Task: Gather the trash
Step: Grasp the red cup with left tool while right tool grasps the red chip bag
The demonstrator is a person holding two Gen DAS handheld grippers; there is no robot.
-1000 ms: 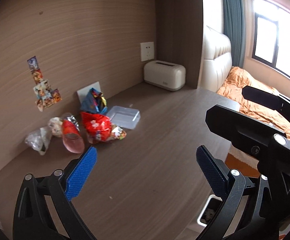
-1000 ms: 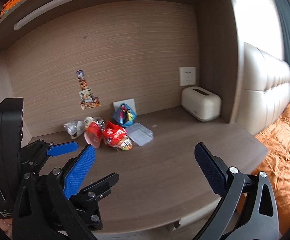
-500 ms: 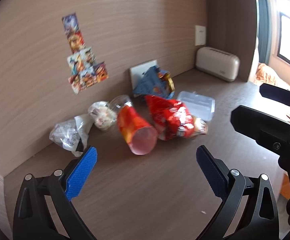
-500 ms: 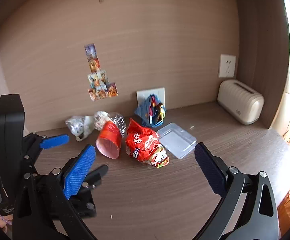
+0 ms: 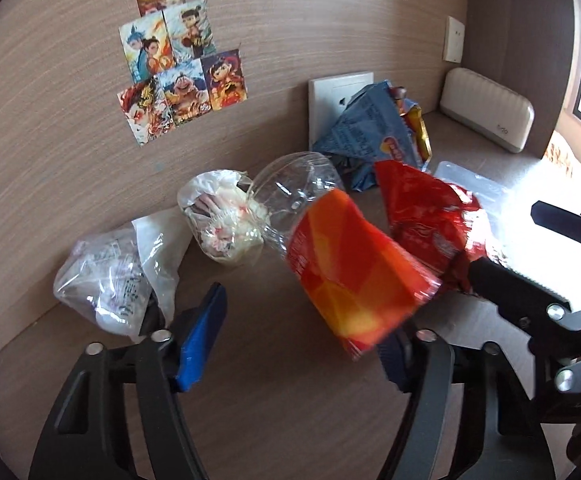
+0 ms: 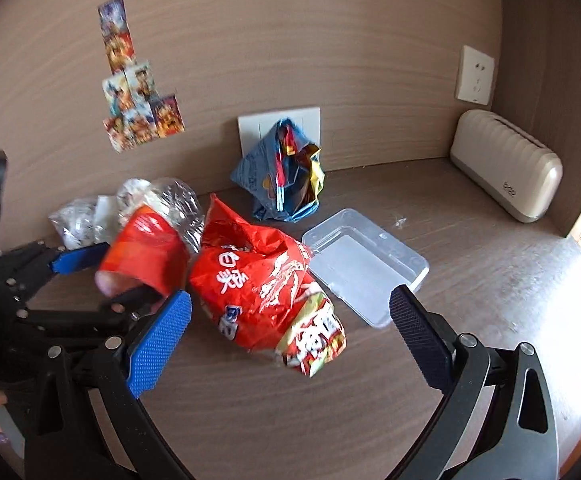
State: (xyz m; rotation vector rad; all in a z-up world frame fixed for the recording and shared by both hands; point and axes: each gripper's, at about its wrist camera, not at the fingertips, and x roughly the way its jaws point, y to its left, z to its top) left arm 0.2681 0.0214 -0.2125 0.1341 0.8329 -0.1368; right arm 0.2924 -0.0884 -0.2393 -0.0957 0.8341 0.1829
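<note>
Both grippers have been brought much closer to the trash pile than half a second ago; the pile now fills both views. The plastic bottle [image 5: 342, 248] with the red-orange label lies tilted on the desk [image 5: 270, 420], clear end toward the wall, label end toward the near edge, and is framed between the spread fingers of the left gripper [image 5: 294, 344]; contact cannot be confirmed, since the right pad is partly hidden behind the label. In the right wrist view the bottle [image 6: 150, 240] is seen with the left gripper's blue pad [image 6: 78, 258] just beside it on the left. The red snack bag [image 6: 266, 292] lies touching the bottle's right side, and it sits between the wide-open fingers of the right gripper [image 6: 290, 344], not gripped. A clear plastic tray [image 6: 366, 264] rests just right of the red bag. Farther back, a blue snack bag [image 6: 282, 176] is propped against a white wall plate [image 6: 250, 128]. Left of the bottle, a crumpled clear wrapper [image 5: 222, 216] and a clear bag with paper [image 5: 118, 276] are seen near the wall. Stickers [image 5: 178, 68] are stuck on the wood panel above. A cream toaster-like box [image 6: 506, 176] stands far right, below a wall socket [image 6: 474, 76].
</note>
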